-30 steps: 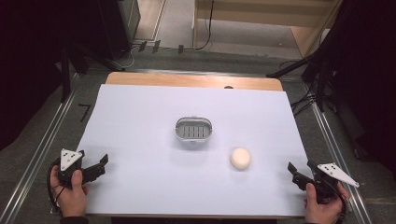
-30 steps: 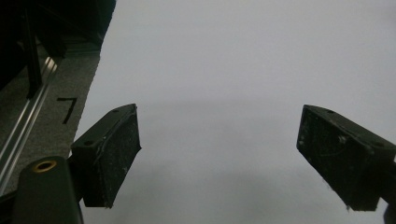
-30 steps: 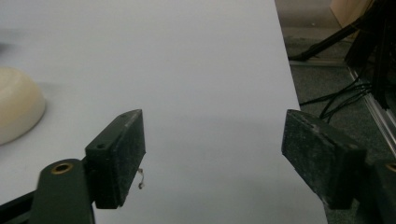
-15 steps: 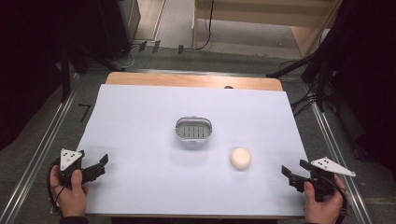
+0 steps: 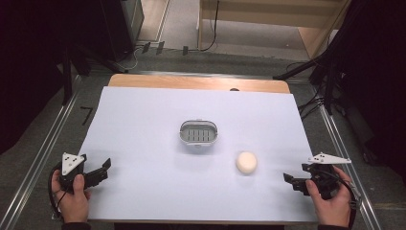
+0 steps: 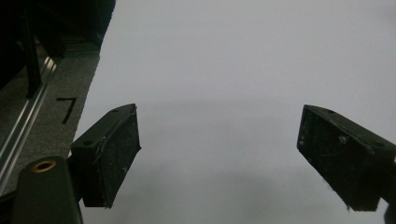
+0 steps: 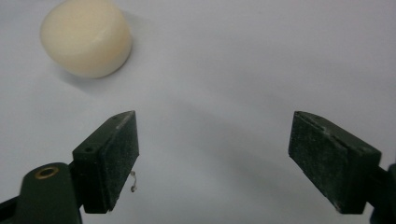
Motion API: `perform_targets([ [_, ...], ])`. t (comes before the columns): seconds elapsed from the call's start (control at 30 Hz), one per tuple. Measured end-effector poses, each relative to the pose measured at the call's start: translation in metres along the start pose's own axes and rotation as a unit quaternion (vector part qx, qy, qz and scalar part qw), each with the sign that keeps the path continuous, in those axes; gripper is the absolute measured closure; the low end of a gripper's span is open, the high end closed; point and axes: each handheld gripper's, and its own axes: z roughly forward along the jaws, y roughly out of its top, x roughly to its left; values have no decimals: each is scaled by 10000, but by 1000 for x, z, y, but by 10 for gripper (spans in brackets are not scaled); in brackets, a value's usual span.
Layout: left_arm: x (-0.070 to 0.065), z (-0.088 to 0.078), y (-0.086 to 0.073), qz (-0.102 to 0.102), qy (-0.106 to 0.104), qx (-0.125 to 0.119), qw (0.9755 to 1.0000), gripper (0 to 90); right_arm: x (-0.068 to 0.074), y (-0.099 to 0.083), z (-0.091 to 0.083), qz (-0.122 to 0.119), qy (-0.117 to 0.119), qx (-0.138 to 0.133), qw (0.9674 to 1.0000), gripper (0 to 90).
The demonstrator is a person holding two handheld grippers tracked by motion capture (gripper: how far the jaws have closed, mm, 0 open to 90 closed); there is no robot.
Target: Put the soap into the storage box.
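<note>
From above, a small pale round lump (image 5: 246,162) lies on the white tabletop (image 5: 143,124), right of the middle, near a little grey basket (image 5: 198,133). The right gripper (image 5: 293,181) sits near its right, not touching. The left gripper (image 5: 101,168) is far left.

Left gripper view: jaws spread, holding nothing. A black mark like a "7" (image 6: 67,108) is on the floor.

Right gripper view: jaws spread, with the smooth, cream lump (image 7: 86,37) at the far left.

the grey dish (image 5: 198,133) is too small in the high view to tell what its slotted floor holds. in the right gripper view the cream puck (image 7: 86,38) is cut by the top edge.
</note>
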Motion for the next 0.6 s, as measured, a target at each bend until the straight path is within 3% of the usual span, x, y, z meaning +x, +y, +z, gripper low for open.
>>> perform_targets([
  [0.1, 0, 0, 0, 26, 6, 20, 10000, 142, 3, 9, 0, -12, 170, 225, 9996, 149],
  [0.23, 0, 0, 0, 31, 11, 20, 10000, 142, 8, 18, 4, -98, 101, 540, 9984, 133],
  [0.33, 0, 0, 0, 35, 8, 17, 10000, 142, 12, 22, 6, -174, -5, 596, 9981, 134],
  [0.6, 0, 0, 0, 27, 3, 21, 10000, 142, 22, 32, 18, -294, 63, 848, 9959, 138],
])
